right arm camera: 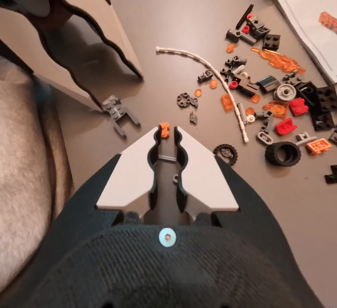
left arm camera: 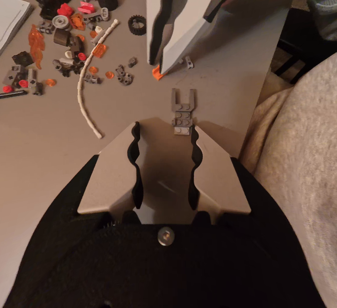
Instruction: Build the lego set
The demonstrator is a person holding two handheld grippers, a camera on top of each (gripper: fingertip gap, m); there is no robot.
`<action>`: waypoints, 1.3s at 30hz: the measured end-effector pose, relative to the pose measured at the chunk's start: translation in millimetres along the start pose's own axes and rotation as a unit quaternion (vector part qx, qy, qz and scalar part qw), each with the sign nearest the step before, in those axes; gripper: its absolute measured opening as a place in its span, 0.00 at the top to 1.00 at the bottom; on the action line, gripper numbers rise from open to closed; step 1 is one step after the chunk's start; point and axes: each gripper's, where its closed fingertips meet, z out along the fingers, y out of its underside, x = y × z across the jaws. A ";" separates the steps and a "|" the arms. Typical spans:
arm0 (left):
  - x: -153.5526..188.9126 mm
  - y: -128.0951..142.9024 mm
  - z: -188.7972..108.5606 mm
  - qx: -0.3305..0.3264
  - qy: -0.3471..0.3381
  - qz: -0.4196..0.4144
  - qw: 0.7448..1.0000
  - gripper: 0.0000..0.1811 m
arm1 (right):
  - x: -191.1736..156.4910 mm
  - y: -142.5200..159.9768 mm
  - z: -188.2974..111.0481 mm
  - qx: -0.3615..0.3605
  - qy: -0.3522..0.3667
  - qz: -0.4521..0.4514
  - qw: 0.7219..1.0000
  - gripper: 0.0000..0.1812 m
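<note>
A grey lego assembly (left arm camera: pixel 183 115) of stacked plates with a forked end lies flat on the brown table. My left gripper (left arm camera: pixel 165 126) is open and empty, and its right fingertip (left arm camera: pixel 193 129) is beside the assembly's near end. The same assembly (right arm camera: pixel 116 111) and left gripper (right arm camera: pixel 121 92) show in the right wrist view. My right gripper (right arm camera: pixel 166 128) has its jaws a little apart around a small orange piece (right arm camera: pixel 164 129). The piece touches the left finger, with a thin gap to the right one. The left wrist view shows it (left arm camera: pixel 157 73) under the right gripper (left arm camera: pixel 156 64).
A pile of loose black, grey, red and orange pieces (left arm camera: pixel 60 35) (right arm camera: pixel 273 89) lies beside a white flexible hose (left arm camera: pixel 85 88) (right arm camera: pixel 215 75). Two black tyres (right arm camera: pixel 226 153) (right arm camera: pixel 282 153) and a white booklet (right arm camera: pixel 313 26) lie nearby. Grey fabric (left arm camera: pixel 300 153) lies past the table edge (left arm camera: pixel 264 80).
</note>
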 end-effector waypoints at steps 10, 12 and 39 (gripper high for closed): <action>-34.3 -8.7 -7.7 0.043 -0.065 -0.041 0.996 0.75 | -2.7 -2.0 1.5 0.011 -0.024 0.029 0.999 1.00; -32.5 -9.3 -8.2 0.046 -0.056 -0.043 0.996 0.74 | -2.2 -3.2 2.0 0.014 -0.019 0.036 0.999 1.00; 4.0 -6.4 3.2 0.021 0.064 -0.109 0.992 0.91 | -20.2 -31.4 22.6 0.056 0.042 0.254 0.965 1.00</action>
